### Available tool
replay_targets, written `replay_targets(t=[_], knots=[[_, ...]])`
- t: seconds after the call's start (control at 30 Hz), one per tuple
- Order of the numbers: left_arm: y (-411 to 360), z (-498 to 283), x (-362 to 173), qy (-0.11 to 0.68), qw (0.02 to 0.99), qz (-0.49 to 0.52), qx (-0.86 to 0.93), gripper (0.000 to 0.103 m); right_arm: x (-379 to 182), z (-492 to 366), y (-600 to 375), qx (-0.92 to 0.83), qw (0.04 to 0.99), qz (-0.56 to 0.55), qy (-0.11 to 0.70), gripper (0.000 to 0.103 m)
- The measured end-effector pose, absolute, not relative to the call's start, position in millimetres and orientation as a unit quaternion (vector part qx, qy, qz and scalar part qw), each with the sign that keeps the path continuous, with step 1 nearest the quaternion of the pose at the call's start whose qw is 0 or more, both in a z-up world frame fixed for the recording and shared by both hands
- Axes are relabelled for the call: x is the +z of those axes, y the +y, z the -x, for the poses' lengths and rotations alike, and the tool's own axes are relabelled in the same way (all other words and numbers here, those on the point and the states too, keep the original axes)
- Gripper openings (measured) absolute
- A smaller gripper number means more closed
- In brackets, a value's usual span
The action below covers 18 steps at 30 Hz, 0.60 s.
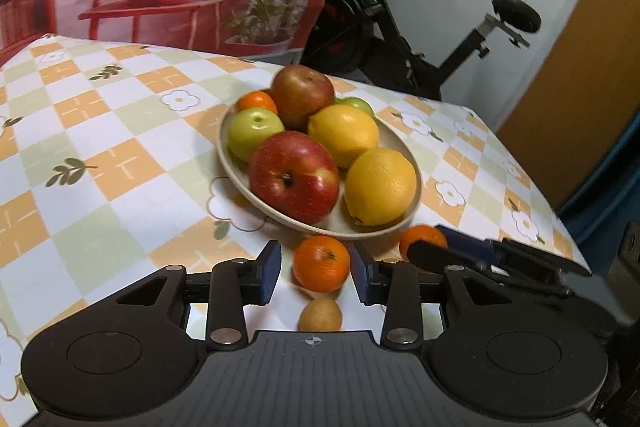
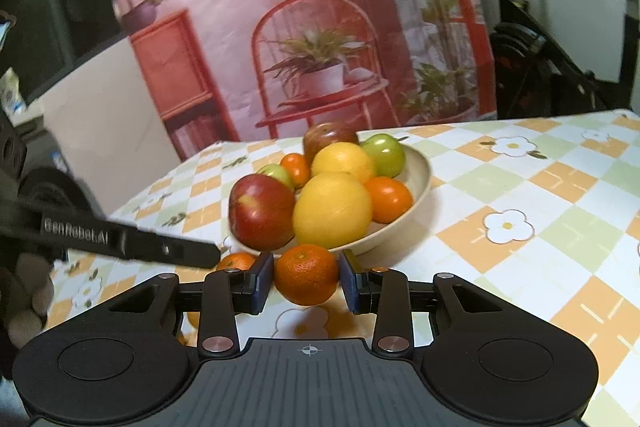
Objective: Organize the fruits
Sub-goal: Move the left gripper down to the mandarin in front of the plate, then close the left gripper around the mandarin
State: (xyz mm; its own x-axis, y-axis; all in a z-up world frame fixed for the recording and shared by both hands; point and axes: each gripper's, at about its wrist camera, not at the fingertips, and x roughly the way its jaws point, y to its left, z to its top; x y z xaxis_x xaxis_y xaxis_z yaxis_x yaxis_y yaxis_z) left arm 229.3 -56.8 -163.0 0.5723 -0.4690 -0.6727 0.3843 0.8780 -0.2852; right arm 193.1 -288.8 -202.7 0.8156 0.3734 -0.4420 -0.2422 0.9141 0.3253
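Note:
A beige plate (image 1: 222, 151) holds red apples (image 1: 294, 175), green apples (image 1: 255, 131), two lemons (image 1: 380, 185) and a small mandarin (image 1: 257, 101). In front of it a mandarin (image 1: 321, 263) rests on the cloth between the pads of my left gripper (image 1: 316, 267), which stands open, with a gap at the left pad. A small brown fruit (image 1: 320, 315) lies just below it. In the right wrist view my right gripper (image 2: 307, 277) is shut on another mandarin (image 2: 306, 275), held just above the cloth at the plate's near rim (image 2: 424, 167). That grip also shows in the left wrist view, on the mandarin (image 1: 422, 238).
The table wears a checked orange, green and white cloth (image 1: 100, 131). An exercise bike (image 1: 400, 27) stands past the far corner, and a printed red backdrop (image 2: 320, 27) hangs behind. The table edge (image 1: 560, 219) runs close on the right. A hand (image 2: 24, 287) shows at far left.

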Motion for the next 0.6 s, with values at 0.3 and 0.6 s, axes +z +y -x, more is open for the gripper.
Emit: replay_targets(t=[0.3,0.6], knots=[[-75.1,-231.1,-172.3,0.403,0.882,0.006,-0.243,0.042,-204.7,-195.4,-290.7,0.159,0.943,-0.136,0.258,0.033],[-82.5,-231.4,-176.4,0.402,0.884,-0.018,-0.236,0.039,-205.6,-195.8,-288.4,0.159,0.943,-0.135,0.260,0.033]])
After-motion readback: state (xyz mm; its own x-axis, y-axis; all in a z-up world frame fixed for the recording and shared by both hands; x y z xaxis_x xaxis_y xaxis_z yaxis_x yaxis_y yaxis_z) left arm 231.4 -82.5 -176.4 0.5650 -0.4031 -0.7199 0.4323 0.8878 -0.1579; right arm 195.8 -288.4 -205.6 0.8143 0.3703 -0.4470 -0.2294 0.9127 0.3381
